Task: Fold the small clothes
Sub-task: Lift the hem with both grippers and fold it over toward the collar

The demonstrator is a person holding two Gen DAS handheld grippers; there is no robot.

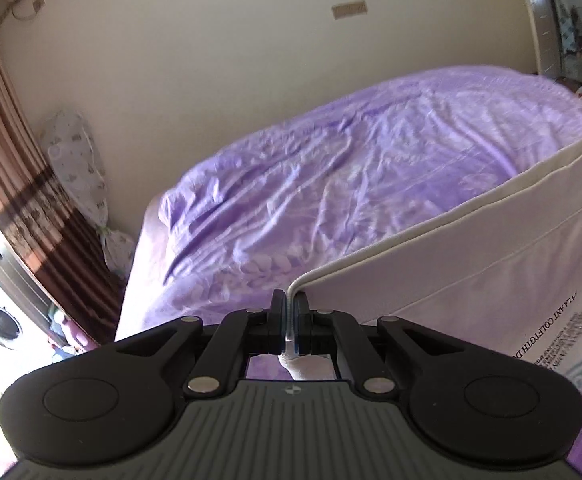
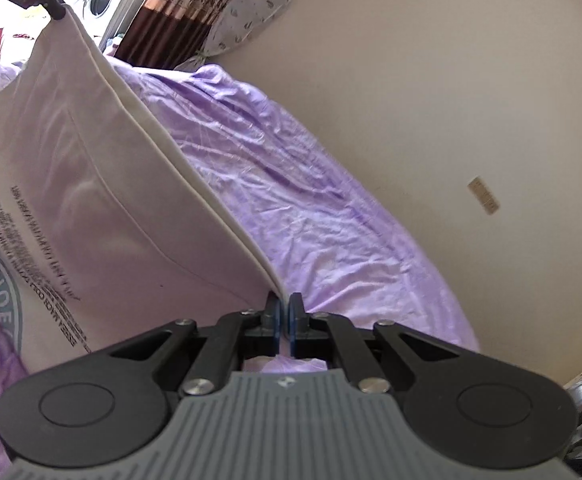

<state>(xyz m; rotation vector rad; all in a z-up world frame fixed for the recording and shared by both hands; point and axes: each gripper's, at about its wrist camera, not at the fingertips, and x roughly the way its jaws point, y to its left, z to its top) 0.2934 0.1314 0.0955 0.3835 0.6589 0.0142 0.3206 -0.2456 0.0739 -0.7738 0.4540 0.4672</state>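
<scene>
While each tool pinches a corner, left tool (image 1: 290, 312) and right tool (image 2: 282, 314) hold the white shirt (image 1: 491, 264) stretched taut between them; beyond its hem spreads the purple bed (image 1: 351, 168), then the wall (image 1: 211, 60).

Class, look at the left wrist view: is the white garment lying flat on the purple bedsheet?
No: the white garment is held up off the purple bedsheet, its hem pinched at a corner in the left tongs.

Daylight pours in past the curtain (image 1: 23, 160), blowing out that corner to white; the purple bedsheet (image 1: 331, 168) looks soft and slightly smeared; walls bow at the fisheye rims; printed lettering blurs near edges.
</scene>
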